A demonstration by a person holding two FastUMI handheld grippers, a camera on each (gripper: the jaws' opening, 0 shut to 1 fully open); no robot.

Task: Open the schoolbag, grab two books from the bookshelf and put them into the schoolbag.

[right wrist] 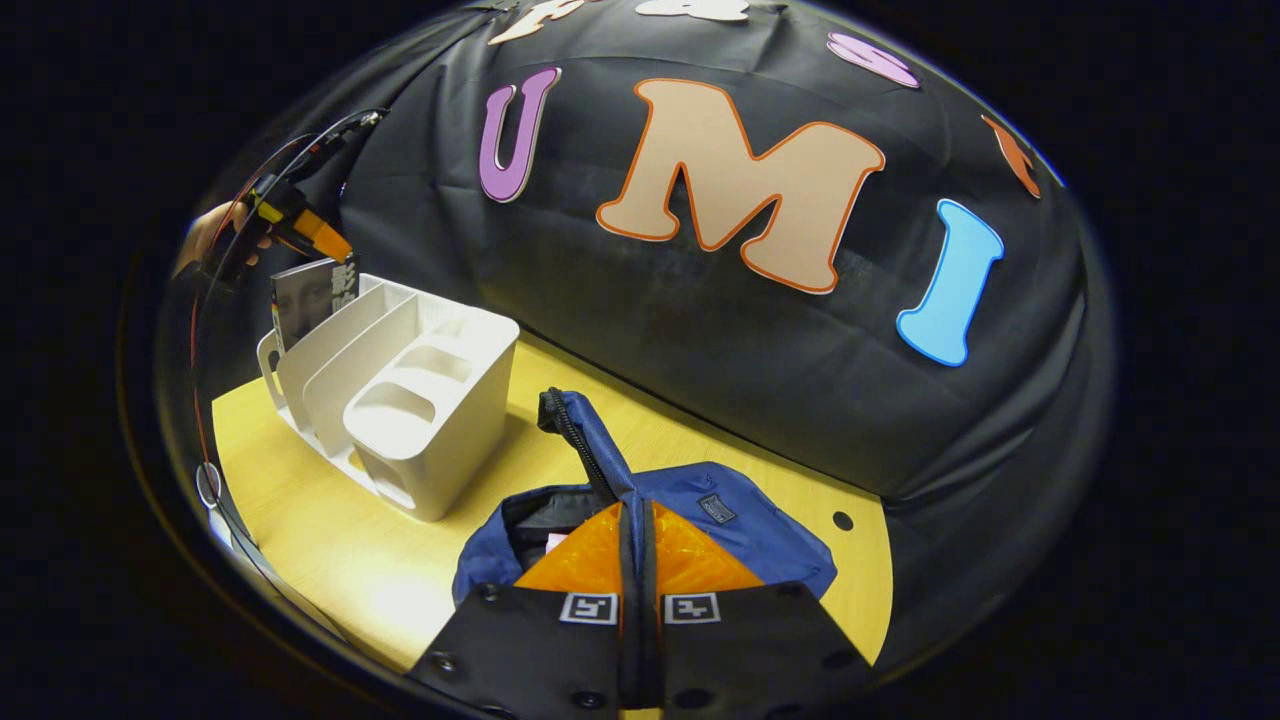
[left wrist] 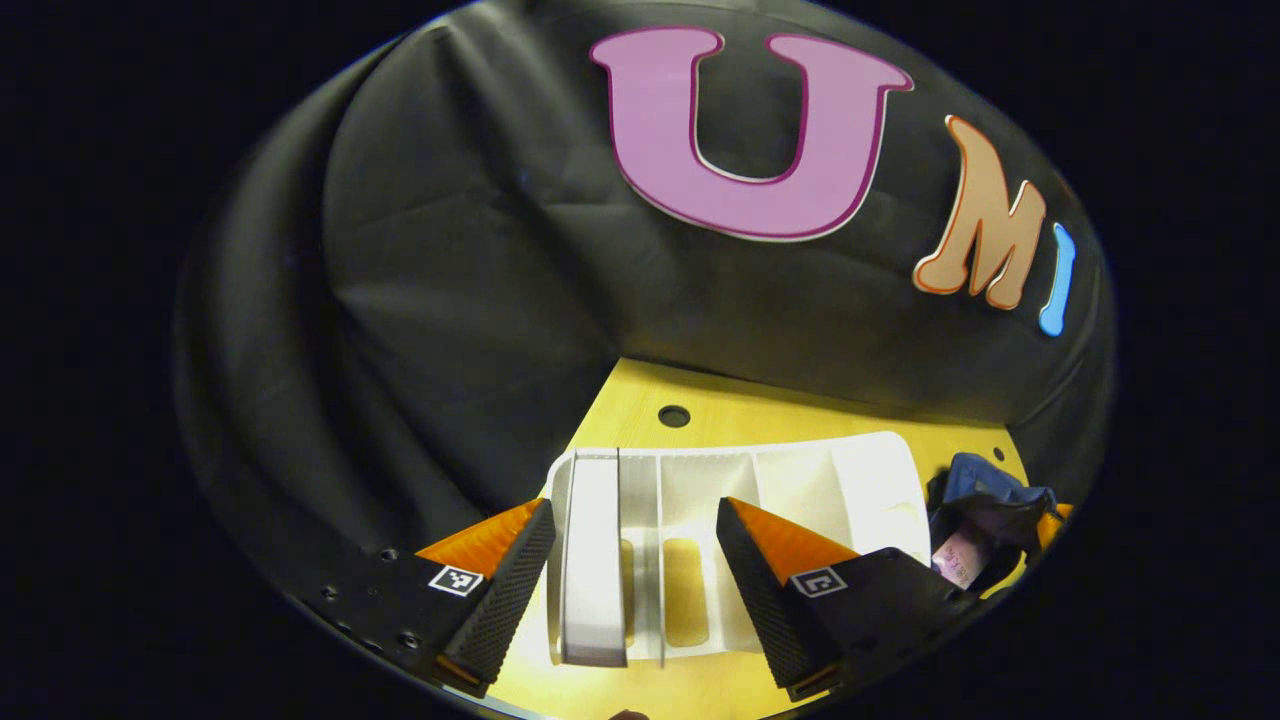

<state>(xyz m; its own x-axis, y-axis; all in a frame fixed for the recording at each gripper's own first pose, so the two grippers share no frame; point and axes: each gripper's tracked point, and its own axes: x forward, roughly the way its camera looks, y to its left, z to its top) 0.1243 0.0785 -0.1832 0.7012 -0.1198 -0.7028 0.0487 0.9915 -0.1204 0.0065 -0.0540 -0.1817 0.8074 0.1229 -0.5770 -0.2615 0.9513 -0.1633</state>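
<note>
I'm holding my left gripper (left wrist: 632, 590) spread above the book (left wrist: 592, 560) standing in the bookshelf (left wrist: 860, 480); my right gripper (right wrist: 637, 530) is pinching the schoolbag (right wrist: 740, 530) edge.

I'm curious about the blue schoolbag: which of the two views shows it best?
The right gripper view: the schoolbag lies in front of the right gripper, which pinches its flap up, mouth open. The left gripper view catches only a crumpled corner of it at the edge, beside the white bookshelf.

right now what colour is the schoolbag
Blue, with a black lining; the schoolbag shows best in the right gripper view.
</note>
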